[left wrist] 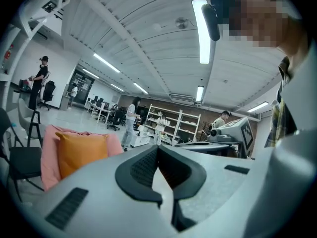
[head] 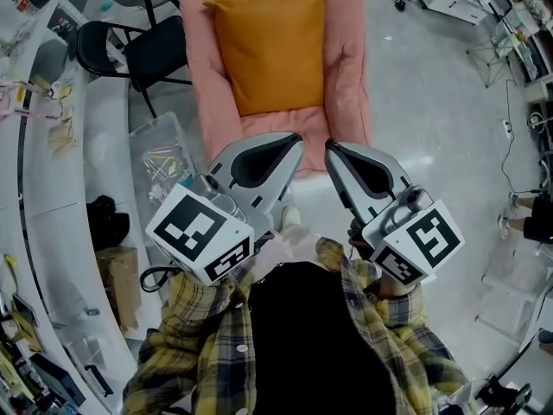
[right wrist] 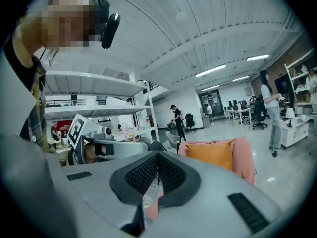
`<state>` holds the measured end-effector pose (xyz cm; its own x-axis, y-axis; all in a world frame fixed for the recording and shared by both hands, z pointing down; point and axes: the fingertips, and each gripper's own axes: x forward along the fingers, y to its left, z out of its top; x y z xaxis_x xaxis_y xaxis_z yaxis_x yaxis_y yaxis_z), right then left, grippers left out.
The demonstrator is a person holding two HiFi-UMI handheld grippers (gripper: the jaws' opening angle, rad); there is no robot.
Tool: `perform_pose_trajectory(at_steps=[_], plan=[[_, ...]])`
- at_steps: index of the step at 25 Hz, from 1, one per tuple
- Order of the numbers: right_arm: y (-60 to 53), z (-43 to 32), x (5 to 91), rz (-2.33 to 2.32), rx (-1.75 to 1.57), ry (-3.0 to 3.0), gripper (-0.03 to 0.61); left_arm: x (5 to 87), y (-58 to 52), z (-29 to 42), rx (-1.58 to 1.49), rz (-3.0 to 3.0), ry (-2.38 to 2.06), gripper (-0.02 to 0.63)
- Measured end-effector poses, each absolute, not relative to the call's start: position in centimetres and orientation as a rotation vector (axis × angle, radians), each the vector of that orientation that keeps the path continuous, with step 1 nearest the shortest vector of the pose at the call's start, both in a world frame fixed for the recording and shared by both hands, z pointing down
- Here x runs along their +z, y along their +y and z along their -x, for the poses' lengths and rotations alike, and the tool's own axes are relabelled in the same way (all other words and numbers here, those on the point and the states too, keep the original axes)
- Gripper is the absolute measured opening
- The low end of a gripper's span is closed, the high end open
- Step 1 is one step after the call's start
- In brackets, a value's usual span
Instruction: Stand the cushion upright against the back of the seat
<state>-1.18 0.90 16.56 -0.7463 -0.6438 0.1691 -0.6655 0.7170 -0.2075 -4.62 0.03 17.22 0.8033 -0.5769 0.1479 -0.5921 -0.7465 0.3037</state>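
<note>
what the views keep back

in the head view, the front rim of the pink seat (head: 346, 76) at 6 o'clock lies behind the left hand-held gripper (head: 296, 138) and the right hand-held gripper (head: 330, 145). the clear bin (head: 147, 128) at 8 o'clock of the seat holds items too small to tell. the white counter (head: 60, 266) runs off the left edge. in the left gripper view the bottom of the orange cushion (left wrist: 81, 152) sits behind the gripper's body, and what stands on the far shelves (left wrist: 173, 125) is too small to tell.

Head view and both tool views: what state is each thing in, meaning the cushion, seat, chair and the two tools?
Cushion: upright, leaning against the seat's back.
Pink seat: holds only the cushion.
Left tool: shut, empty.
Right tool: shut, empty.
Black folding chair: unfolded, nobody on it.
</note>
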Motion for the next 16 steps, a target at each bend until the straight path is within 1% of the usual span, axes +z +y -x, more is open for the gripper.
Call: perform_pose_trajectory(at_steps=[6,16], plan=[[0.9,1.0,16.3,-1.053,0.409,-2.839,0.018,16.9,-0.5,6.4,0.17,-2.715,-0.965,0.005],[0.5,0.5,16.6,-1.081,0.375,-2.816,0.018,17.0,-1.8,7.8,0.207,-2.771,-0.921,0.005]])
